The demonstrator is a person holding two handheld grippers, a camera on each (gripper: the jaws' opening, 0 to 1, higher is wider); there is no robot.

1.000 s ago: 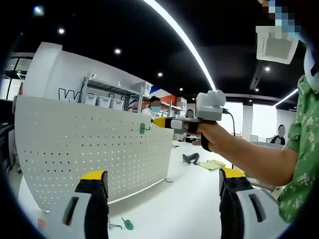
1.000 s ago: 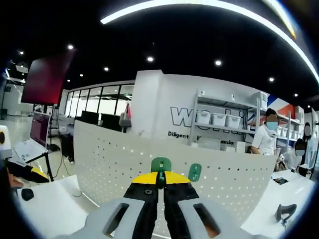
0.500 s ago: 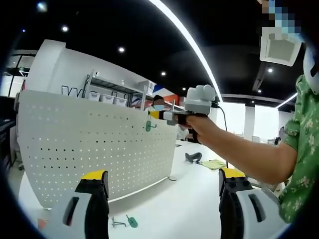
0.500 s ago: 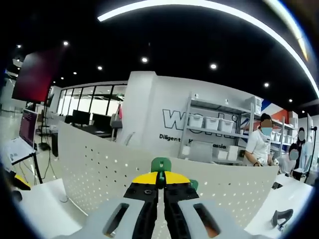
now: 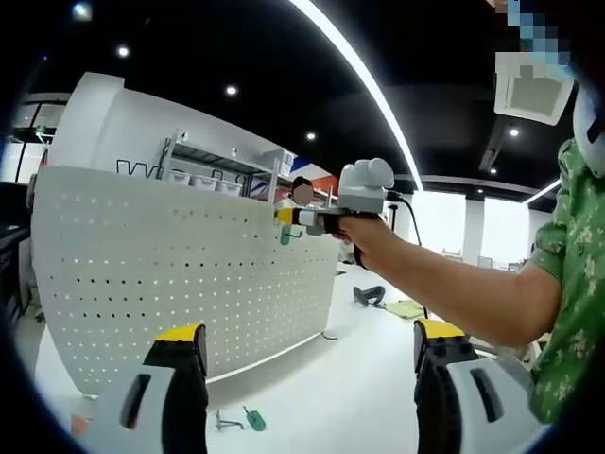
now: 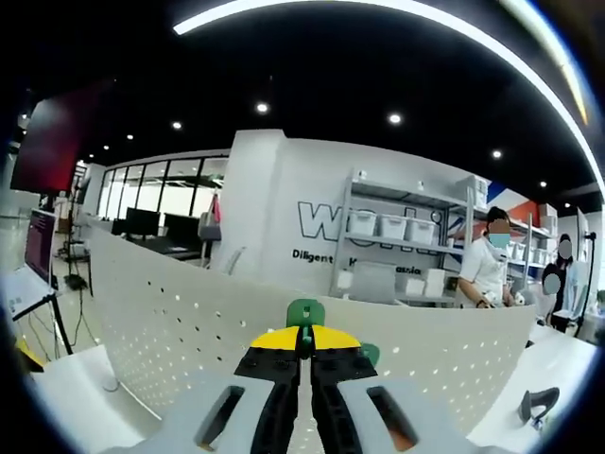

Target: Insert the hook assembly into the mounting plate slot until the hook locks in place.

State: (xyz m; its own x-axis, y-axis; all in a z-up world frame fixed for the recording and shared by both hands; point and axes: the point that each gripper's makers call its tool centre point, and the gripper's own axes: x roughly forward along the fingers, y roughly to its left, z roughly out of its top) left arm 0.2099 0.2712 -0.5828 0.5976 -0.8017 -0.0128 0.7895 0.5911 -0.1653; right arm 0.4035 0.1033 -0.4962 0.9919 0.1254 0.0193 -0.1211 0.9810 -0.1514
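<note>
In the left gripper view, your left gripper stands with its two yellow-tipped jaws wide apart and nothing between them, low over the white table. Ahead stands the white pegboard mounting plate, upright on the table. Your right gripper comes in from the right, held in your hand, its yellow tips up against the plate's top edge. A green hook hangs on the plate just below those tips. On the table, between your left jaws, lies a loose green hook assembly beside a small metal piece. Farther back on the table sit a dark tool and a yellow-green cloth.

In the right gripper view, your right gripper has its jaws pressed together on a green hook assembly, whose head shows just above the yellow tips, in front of the mounting plate. A second green hook sits on the plate just to the right of the jaws. Behind the plate stand a shelf rack with bins and a person.
</note>
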